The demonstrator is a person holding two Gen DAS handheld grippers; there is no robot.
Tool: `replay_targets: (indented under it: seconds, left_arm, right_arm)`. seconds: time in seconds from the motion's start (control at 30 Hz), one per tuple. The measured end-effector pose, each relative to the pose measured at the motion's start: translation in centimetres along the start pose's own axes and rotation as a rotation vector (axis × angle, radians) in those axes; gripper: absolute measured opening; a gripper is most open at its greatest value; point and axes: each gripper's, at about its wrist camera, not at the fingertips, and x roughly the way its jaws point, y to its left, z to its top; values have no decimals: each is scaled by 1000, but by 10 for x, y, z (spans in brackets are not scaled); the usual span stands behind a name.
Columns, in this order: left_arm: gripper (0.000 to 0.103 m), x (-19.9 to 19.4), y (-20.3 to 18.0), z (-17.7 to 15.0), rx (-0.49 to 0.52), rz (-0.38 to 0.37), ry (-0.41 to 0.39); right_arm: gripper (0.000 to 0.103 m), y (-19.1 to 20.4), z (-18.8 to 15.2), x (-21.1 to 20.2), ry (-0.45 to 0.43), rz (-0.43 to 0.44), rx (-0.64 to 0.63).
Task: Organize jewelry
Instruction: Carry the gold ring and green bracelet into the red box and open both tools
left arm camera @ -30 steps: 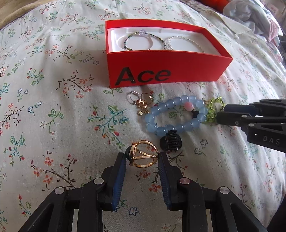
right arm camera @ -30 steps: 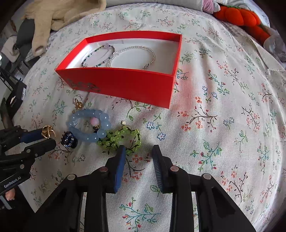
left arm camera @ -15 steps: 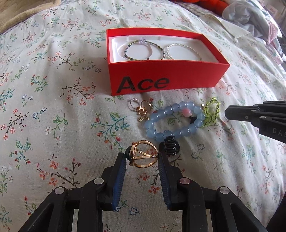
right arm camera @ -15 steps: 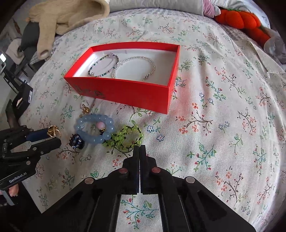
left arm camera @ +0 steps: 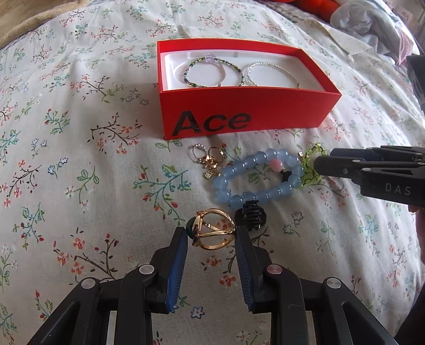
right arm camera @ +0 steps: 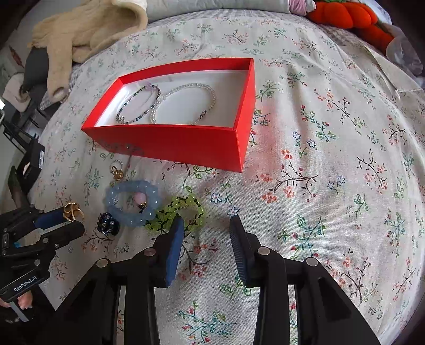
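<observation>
My left gripper [left arm camera: 211,233] is shut on a gold ring [left arm camera: 213,232] with a dark stone, held just above the floral bedspread; the ring also shows in the right wrist view [right arm camera: 72,211]. My right gripper [right arm camera: 205,225] is open and empty, just right of a green bead bracelet [right arm camera: 183,209]. A blue bead bracelet [left arm camera: 259,177] lies beside the green one [left arm camera: 309,167]. A black hair claw [left arm camera: 251,216] lies by my left gripper. Small gold and silver rings [left arm camera: 208,159] lie near the red box [left arm camera: 239,116], which holds two thin bracelets [left arm camera: 212,73].
The floral bedspread [right arm camera: 332,172] covers the whole surface. A beige garment [right arm camera: 87,29] lies at the far left, an orange plush pumpkin [right arm camera: 345,14] at the far right. A dark box [right arm camera: 33,159] sits off the bed's left side.
My right gripper shut half a second ago, then opened again beside the green bracelet. My left gripper kept holding the gold ring and drew back slightly from the box.
</observation>
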Motion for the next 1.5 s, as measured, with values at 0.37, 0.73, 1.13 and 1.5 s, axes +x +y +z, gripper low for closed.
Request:
replay_targets:
  seconds: [0.37, 0.73, 1.13, 1.5]
  left_arm:
    - [31, -8, 4, 6, -12, -6, -27]
    - [31, -31, -8, 17, 9, -14, -94]
    - [31, -40, -13, 52, -16, -46, -169]
    - [31, -7, -7, 92, -22, -47, -200]
  right_arm:
    - [5, -4, 0, -12, -32, 41, 26]
    - [5, 4, 10, -73, -173, 97, 18]
    - [5, -2, 30, -108, -289, 124, 61]
    - [5, -3, 61, -115, -380, 198, 76]
